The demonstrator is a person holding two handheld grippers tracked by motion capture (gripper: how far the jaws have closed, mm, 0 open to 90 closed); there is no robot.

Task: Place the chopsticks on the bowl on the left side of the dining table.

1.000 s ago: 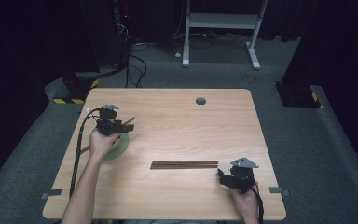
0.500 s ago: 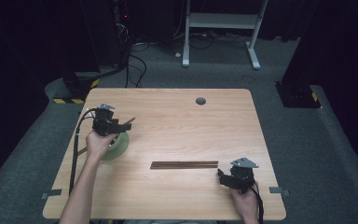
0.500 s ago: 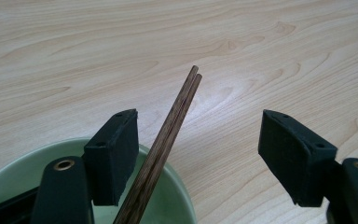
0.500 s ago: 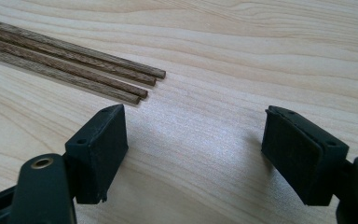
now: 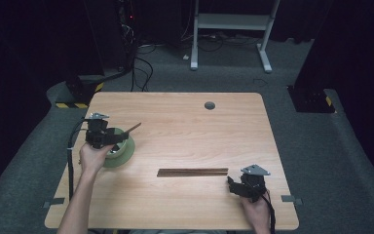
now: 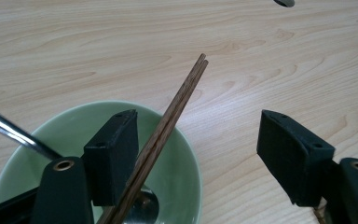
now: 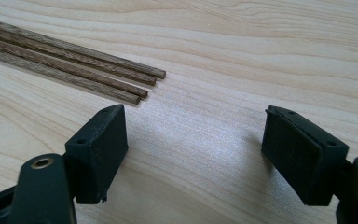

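Note:
A green bowl (image 5: 122,152) (image 6: 74,130) sits near the table's left edge. Two brown chopsticks (image 5: 133,128) (image 6: 177,105) lean in it, their tips poking out past the rim, beside a metal spoon (image 6: 9,131). My left gripper (image 5: 114,139) (image 6: 196,121) hovers over the bowl, open; the chopsticks run close along its left pad (image 6: 116,154) with a wide gap to the other pad. Three more chopsticks (image 5: 192,171) (image 7: 74,65) lie flat at the table's middle front. My right gripper (image 5: 232,185) (image 7: 193,114) rests open just right of their ends, holding nothing.
The wooden table (image 5: 185,126) has a round cable hole (image 5: 209,105) near its far edge. A cable (image 5: 71,146) trails from the left gripper along the left edge. Beyond the table stand a white desk frame (image 5: 233,29) and dark equipment on grey carpet.
My left hand and gripper have drawn back leftward from the bowl and risen slightly. The two chopsticks stay leaning in the bowl. The right gripper has not moved.

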